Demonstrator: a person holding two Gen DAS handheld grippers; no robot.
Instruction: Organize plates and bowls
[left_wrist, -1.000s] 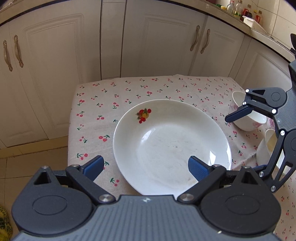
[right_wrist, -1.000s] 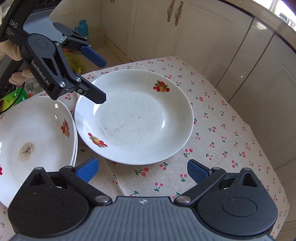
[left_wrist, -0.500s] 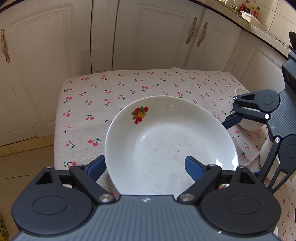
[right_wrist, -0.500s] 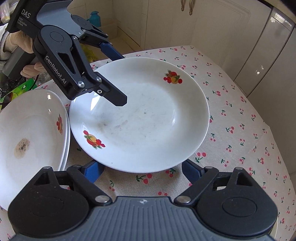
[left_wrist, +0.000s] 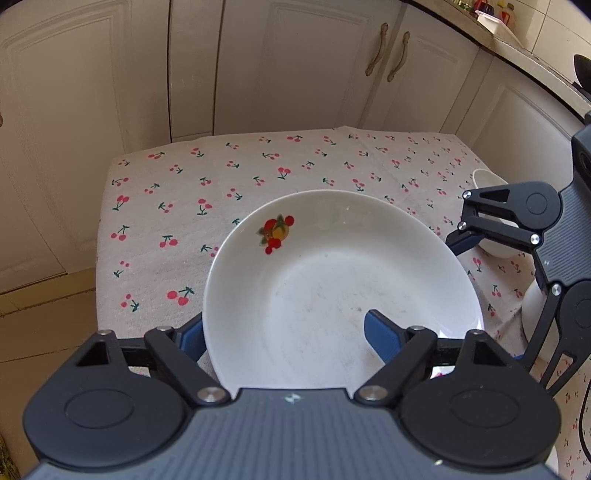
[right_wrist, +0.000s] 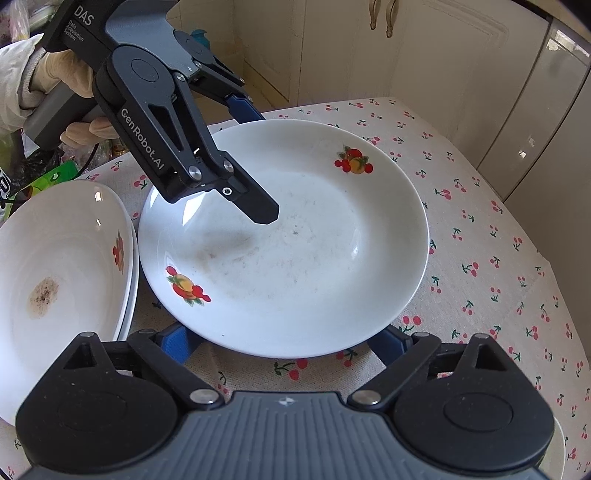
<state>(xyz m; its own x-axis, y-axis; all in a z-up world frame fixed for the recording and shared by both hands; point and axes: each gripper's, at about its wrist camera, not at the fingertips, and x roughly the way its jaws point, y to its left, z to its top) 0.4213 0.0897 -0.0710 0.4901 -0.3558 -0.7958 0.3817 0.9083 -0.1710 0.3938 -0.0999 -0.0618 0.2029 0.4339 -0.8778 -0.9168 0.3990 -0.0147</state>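
A white plate (left_wrist: 332, 280) with fruit decals lies on the cherry-print tablecloth (left_wrist: 221, 173). My left gripper (left_wrist: 284, 332) straddles the plate's rim. One blue pad (left_wrist: 192, 338) sits outside the edge and the other (left_wrist: 380, 332) hovers over the plate's inside. Its jaws are closing and neither pad presses the rim. In the right wrist view the same plate (right_wrist: 295, 240) overlaps both fingertips of my right gripper (right_wrist: 282, 345), which sit low under its near rim. Those jaws are opening and grip nothing.
A stack of white plates (right_wrist: 55, 277), the top one with a brown stain, lies left of the plate. A small white bowl (left_wrist: 487, 181) stands behind the right gripper. A gloved hand (right_wrist: 74, 74) holds the left gripper. Cabinet doors (left_wrist: 295, 66) stand beyond the table's far edge.
The left gripper has come in over the plate's rim and its jaws have narrowed. The right gripper's fingers have slid under the plate's near rim.
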